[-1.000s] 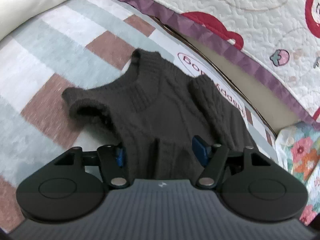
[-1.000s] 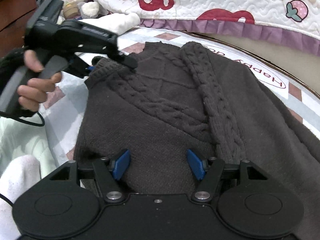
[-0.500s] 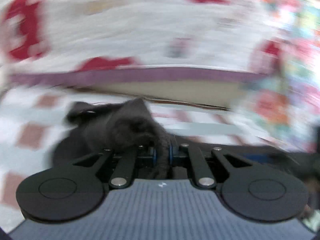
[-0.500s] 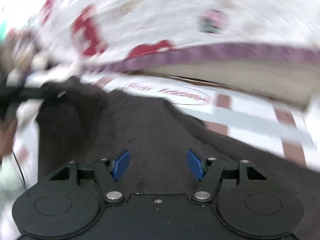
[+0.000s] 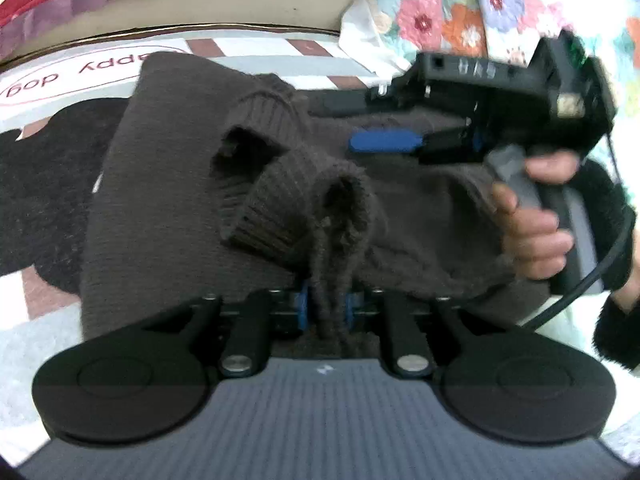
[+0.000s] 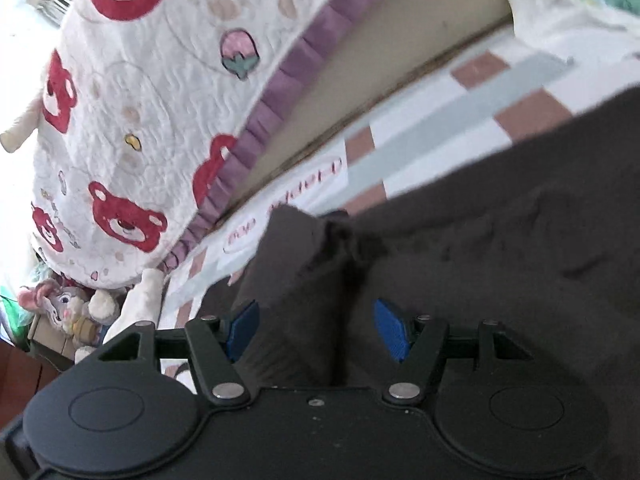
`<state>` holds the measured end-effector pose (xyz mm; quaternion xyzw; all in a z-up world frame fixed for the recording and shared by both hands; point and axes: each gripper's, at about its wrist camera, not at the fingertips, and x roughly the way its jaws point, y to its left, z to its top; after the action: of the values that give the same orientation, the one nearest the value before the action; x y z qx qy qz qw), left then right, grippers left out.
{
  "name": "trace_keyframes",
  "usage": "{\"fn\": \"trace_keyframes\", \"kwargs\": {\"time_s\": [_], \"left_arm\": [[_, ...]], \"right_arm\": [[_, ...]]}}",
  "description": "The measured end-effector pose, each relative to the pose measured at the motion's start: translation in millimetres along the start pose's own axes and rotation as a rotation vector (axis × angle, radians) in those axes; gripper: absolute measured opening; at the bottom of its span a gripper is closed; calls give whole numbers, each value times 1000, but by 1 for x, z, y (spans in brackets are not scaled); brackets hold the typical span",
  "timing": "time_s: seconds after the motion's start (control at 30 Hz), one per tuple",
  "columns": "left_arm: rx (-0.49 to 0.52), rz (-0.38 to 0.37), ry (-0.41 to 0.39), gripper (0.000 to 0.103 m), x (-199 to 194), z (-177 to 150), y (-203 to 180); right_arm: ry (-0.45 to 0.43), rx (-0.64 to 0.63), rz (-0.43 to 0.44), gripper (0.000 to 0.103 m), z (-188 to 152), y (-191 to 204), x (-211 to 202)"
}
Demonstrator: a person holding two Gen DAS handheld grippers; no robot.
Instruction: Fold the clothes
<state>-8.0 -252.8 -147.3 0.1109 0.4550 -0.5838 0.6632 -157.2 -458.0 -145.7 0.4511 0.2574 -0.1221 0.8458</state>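
The left gripper (image 5: 325,307) has carried the sweater (image 5: 168,208) sleeve across and now eases its pinch; the right gripper's (image 6: 316,330) fingers stay spread, so the fold is landing.

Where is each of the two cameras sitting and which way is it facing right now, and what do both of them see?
Left wrist: on the left gripper, looking down its fingers at a sweater cuff between its opening jaws; the right gripper and the hand holding it show.
Right wrist: on the right gripper, rolled, jaws open over the sweater, facing the bear quilt; no hand shows.
Shared: sweater, checked blanket, quilt's purple trim.
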Motion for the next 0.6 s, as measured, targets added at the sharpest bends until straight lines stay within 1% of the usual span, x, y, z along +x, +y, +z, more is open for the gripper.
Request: {"fn": "trace_keyframes", "kwargs": {"time_s": [0.03, 0.07, 0.1, 0.13, 0.2, 0.23, 0.27, 0.33, 0.4, 0.47, 0.5, 0.53, 0.57, 0.6], "left_arm": [[-8, -6, -3, 29, -2, -1, 2], [-17, -11, -8, 31, -4, -3, 3], [-26, -20, -10, 32, -3, -6, 3], [-29, -26, -5, 30, 1, -10, 1], [-21, -13, -2, 30, 8, -16, -3], [-18, -6, -4, 30, 10, -18, -5], [-19, -5, -7, 30, 9, -19, -7], [-42, -27, -14, 32, 5, -18, -6], [-76, -86, -26, 32, -3, -18, -2], [-81, -127, -44, 36, -12, -19, -1], [-80, -124, -50, 45, -16, -21, -1], [-86, -105, -52, 51, -19, -24, 1], [-96, -87, -51, 51, -20, -26, 3], [-117, -71, -43, 50, -19, -28, 6]], "right_arm": [[8, 7, 6, 69, -1, 0, 1], [16, 14, 12, 69, -1, 0, 1], [24, 21, 17, 69, -2, -1, 2], [30, 33, 35, 69, -2, 0, 3], [46, 50, 103, 71, 0, 8, 5], [56, 29, 144, 71, 2, 16, 6], [71, -17, 163, 71, 3, 28, 9], [114, -196, 96, 71, 1, 60, 17], [172, -365, -43, 72, -10, 82, 33], [232, -529, -194, 72, -24, 103, 49], [250, -587, -250, 72, -29, 108, 56], [249, -621, -293, 71, -33, 109, 60], [228, -622, -302, 71, -33, 106, 59], [202, -613, -300, 48, -32, 103, 57]]}}
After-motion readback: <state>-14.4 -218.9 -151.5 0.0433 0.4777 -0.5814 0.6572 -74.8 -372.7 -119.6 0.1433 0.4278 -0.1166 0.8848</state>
